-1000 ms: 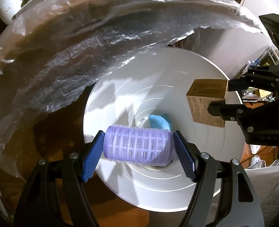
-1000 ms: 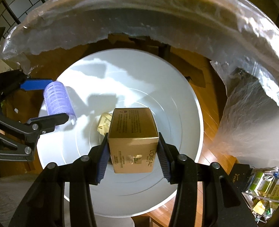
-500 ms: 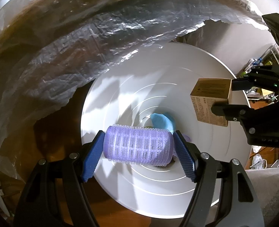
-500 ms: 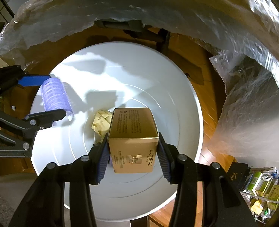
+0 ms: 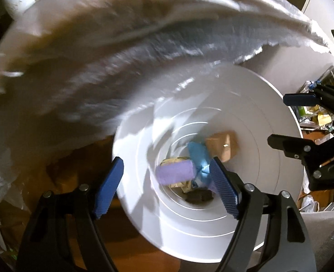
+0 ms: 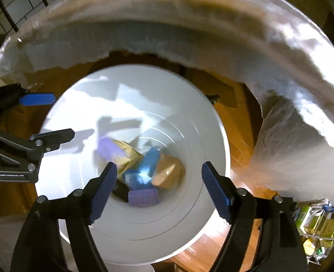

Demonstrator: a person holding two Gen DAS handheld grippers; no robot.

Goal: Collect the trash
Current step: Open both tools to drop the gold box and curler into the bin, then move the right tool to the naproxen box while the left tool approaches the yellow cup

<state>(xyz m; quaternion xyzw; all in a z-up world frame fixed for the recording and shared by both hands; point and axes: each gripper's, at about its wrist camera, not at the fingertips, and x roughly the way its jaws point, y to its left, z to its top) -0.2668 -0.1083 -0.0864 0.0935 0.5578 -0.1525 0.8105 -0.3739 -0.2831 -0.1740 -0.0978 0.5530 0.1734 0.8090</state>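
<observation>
Trash (image 6: pixel 144 165) fills bin (image 6: pixel 207 136) (second purple roller (image 6: pixel 143 196) right-view only).

place: home room | floor: warm wood boards (image 6: pixel 239 136) | white round waste bin (image 6: pixel 214 140) on the floor, clear plastic liner (image 5: pixel 94 63) above it | tiled wall (image 6: pixel 15 4) at upper left | boxed goods (image 6: pixel 318 222) piled at lower right

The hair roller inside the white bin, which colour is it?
Purple. The hair roller shows most sharply in the right wrist view.
</observation>
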